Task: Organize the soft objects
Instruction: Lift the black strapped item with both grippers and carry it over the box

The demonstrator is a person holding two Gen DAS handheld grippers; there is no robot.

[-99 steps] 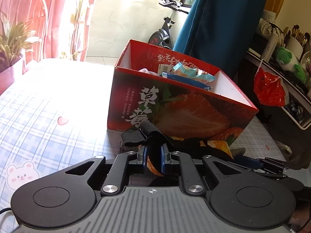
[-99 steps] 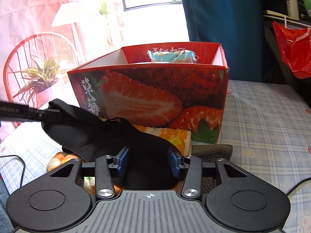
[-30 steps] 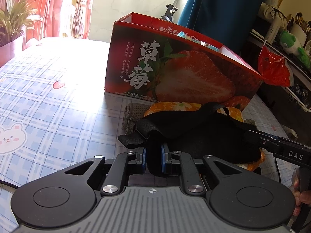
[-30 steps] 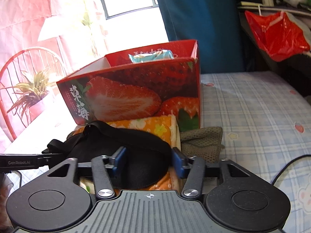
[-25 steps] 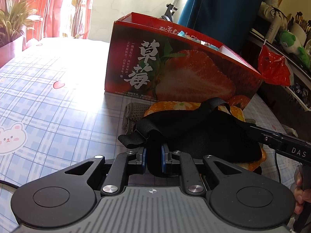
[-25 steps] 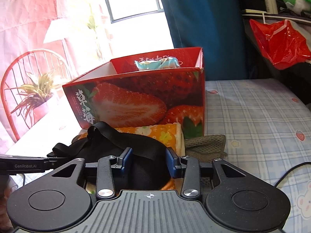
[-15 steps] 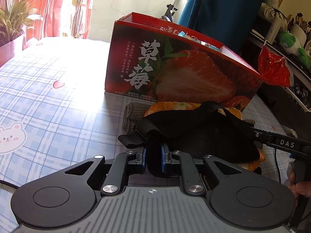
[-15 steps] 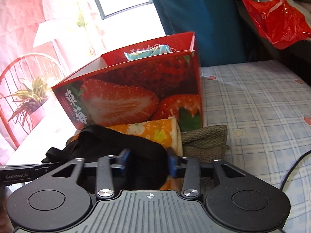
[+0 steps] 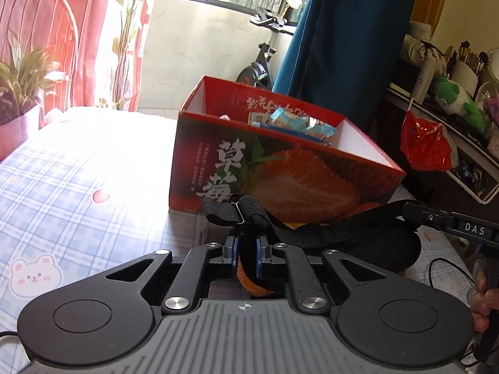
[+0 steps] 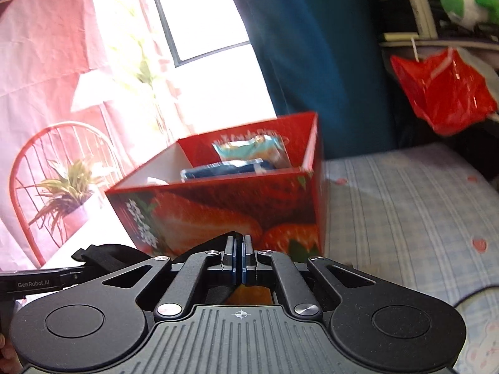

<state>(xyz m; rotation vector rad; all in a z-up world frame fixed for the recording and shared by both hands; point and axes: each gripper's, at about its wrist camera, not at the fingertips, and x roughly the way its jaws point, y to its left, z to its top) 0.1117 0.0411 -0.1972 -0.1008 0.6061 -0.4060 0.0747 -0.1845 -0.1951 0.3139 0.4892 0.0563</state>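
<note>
We hold a black strap between both grippers, just near of the red box; our left gripper is clenched on the strap's folded left end, whose buckle loops stick up past the pads; from there the strap runs right to our right gripper, which grips its other end in the left wrist view. In the right wrist view that gripper has its jaws pressed together, with black fabric showing only under and left of them; so the pinch itself we cannot see there. An orange cloth shows below the strap, between the left fingers and the palm plate. The box stands on a checked tablecloth, open at the top, strawberry print on its near wall; inside lie blue and teal packets. A red bag hangs at the far right; a potted plant stands at the far left. A hand shows at the right edge.
</note>
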